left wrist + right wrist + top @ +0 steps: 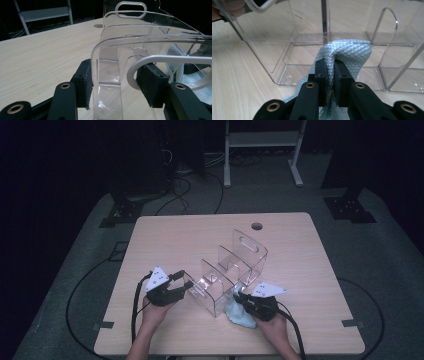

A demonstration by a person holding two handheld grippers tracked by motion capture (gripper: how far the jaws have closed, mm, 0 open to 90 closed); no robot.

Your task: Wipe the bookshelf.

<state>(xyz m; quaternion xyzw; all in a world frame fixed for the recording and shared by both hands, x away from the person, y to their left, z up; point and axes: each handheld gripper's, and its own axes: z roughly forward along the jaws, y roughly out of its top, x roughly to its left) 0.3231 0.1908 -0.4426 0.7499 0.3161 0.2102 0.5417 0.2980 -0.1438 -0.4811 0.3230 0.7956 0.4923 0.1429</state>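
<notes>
Clamped left tongs [117,82] on the end wall of the clear organizer [232,270] near the bench's [165,235] front edge, steadying it; pinched cloth [347,53] in right tongs [330,72], pressed against its side for wiping.

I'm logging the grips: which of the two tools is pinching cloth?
The right tool: its jaws are shut on the pale blue cloth beside the clear organiser. The left tool clamps the organiser's end wall instead.
</notes>
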